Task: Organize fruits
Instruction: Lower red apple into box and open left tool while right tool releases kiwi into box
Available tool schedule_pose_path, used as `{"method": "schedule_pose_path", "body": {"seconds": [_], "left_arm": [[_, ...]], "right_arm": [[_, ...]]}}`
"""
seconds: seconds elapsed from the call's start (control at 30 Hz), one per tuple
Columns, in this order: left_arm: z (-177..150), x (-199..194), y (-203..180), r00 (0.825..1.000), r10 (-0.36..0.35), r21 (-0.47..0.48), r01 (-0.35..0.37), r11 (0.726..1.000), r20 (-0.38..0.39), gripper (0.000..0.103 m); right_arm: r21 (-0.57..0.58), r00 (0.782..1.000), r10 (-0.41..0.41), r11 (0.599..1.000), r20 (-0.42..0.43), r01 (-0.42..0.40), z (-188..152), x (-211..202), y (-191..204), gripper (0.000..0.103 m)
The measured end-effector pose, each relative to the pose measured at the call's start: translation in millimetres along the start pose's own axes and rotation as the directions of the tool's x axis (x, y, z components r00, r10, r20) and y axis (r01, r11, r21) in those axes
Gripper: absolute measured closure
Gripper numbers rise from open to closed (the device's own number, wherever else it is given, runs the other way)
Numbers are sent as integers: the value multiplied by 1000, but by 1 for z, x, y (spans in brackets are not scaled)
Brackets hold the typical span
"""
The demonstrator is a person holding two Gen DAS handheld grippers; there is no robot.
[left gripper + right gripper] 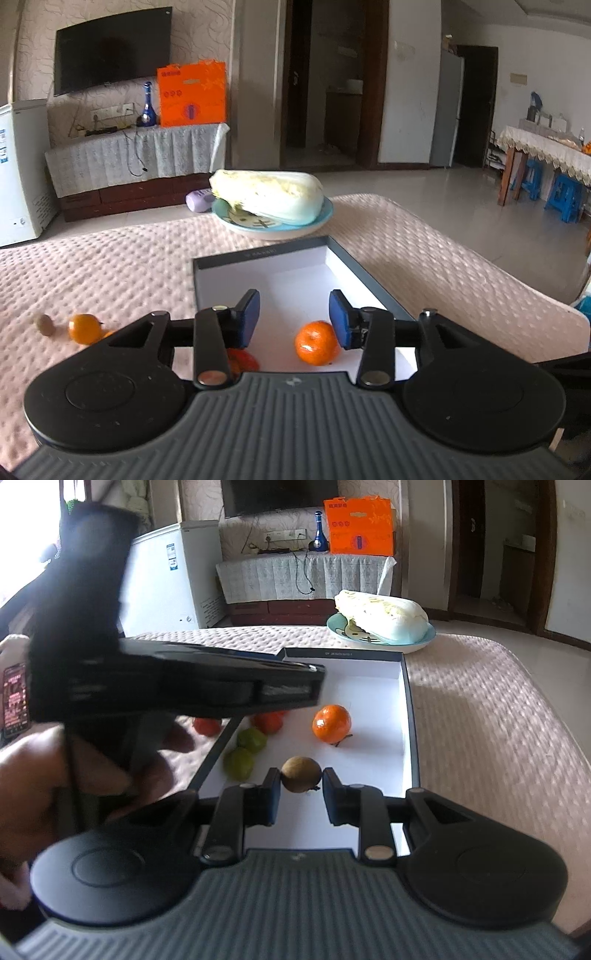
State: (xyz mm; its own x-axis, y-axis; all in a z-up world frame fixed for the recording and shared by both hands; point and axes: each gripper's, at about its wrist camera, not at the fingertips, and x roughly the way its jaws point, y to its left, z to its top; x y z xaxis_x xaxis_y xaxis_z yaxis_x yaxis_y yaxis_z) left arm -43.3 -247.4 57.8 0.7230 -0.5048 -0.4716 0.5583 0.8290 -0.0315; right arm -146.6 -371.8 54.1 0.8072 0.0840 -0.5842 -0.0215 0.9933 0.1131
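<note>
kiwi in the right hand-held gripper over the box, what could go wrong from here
The kiwi is pinched at its sides by the right hand-held gripper; it may slip or bruise. Dropped here, it could roll into the green fruits. The left hand-held gripper sits close by the orange and might knock it.

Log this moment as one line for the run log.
left tongs: open above round orange mandarin in white-lined box | right tongs: shut on brown fuzzy kiwi

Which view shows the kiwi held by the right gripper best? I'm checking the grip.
The right wrist view: the kiwi sits centred between the right gripper's pads, over the box. The left wrist view doesn't show it.
</note>
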Motion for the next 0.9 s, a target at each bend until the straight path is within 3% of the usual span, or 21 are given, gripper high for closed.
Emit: {"method": "schedule_pose_path", "body": {"seconds": [0.37,0.73,0.9], "left_arm": [[-6,-58,29,997,83,-28,-83,996,5,55],[-38,-130,67,991,130,-77,-132,988,-34,54],[-47,-143,91,983,177,-83,-180,980,-52,44]], "right_arm": [[68,1000,-28,997,-13,29,6,24,9,75],[125,998,-64,990,-1,64,14,38,10,75],[109,997,-74,991,-15,75,15,45,15,75]]}}
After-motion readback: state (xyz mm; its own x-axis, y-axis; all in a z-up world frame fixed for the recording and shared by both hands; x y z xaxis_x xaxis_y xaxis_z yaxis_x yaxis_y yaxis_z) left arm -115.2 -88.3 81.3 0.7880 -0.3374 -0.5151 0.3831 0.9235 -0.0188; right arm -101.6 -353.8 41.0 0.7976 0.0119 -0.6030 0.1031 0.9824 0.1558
